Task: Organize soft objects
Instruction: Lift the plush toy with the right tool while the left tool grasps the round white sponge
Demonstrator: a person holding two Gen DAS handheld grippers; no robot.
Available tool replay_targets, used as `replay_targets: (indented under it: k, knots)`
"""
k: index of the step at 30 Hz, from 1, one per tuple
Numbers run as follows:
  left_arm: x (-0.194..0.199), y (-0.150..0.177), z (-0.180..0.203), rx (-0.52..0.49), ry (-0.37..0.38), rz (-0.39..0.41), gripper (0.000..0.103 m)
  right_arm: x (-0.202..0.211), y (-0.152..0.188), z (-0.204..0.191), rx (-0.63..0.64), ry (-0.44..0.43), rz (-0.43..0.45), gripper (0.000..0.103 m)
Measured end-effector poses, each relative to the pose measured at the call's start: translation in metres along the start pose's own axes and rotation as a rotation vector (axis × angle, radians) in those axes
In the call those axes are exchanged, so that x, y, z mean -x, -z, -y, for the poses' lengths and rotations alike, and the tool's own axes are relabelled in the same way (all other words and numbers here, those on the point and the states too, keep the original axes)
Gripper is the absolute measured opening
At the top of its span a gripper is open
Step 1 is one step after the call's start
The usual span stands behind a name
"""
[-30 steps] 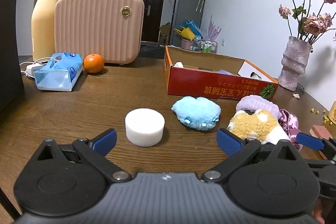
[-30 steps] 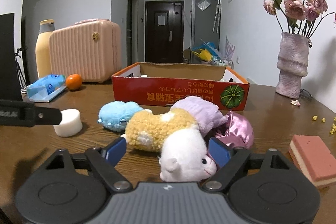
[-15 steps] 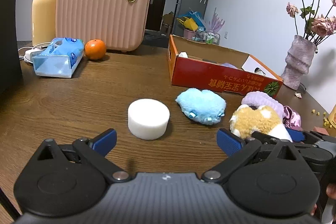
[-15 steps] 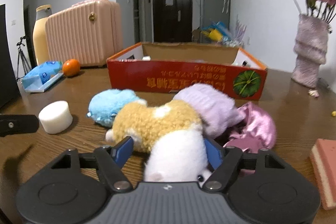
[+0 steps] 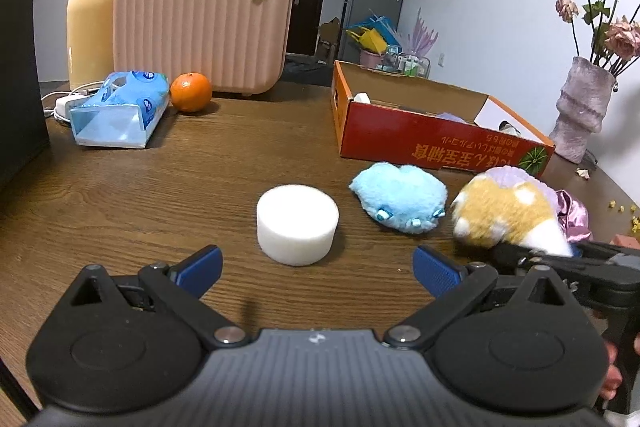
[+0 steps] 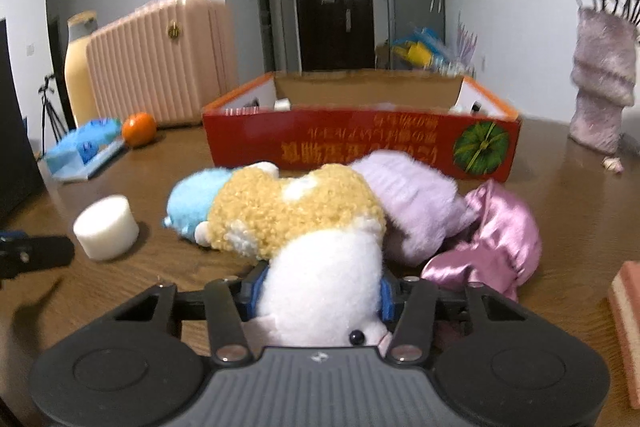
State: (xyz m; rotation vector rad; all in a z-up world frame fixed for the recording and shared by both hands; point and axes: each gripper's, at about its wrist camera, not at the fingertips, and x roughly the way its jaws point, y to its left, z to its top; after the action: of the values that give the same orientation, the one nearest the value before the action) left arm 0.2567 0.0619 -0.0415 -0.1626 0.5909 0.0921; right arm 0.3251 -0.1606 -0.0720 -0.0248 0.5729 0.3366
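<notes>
A yellow-and-white plush toy (image 6: 296, 211) lies on the wooden table in front of the red cardboard box (image 6: 360, 147). My right gripper (image 6: 320, 293) has its blue pads against both sides of the toy's white head, and its jaws are closing. A blue plush (image 5: 400, 197) lies to the toy's left. A fluffy lilac piece (image 6: 412, 195) and a pink satin piece (image 6: 492, 235) lie to its right. My left gripper (image 5: 316, 267) stands open and holds nothing, just short of a white foam cylinder (image 5: 297, 223).
A pink suitcase (image 5: 200, 23), a yellow thermos (image 5: 90, 15), a tissue pack (image 5: 120, 107) and an orange (image 5: 191, 91) stand at the back left. A vase (image 5: 580, 115) stands at the right. A pink sponge (image 6: 628, 327) lies at the right edge.
My right gripper moved forward over the plush toy and its jaws narrowed from wide apart to touching the white head. The left gripper stayed almost still and open.
</notes>
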Motion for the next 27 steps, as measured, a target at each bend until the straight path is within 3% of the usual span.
replay_targets:
  k: [11, 19, 27]
  knots:
    - [-0.015, -0.005, -0.006, -0.039, -0.077, 0.006, 0.103, 0.036, -0.005, 0.009, -0.031, 0.065, 0.18, 0.05]
    - [-0.038, -0.01, -0.002, -0.124, -0.096, 0.009, 0.103, 0.037, -0.006, 0.016, -0.059, 0.109, 0.197, 0.05]
    - [-0.073, -0.023, -0.013, -0.091, -0.086, -0.078, 0.103, 0.036, -0.005, 0.019, -0.077, 0.145, 0.203, 0.05]
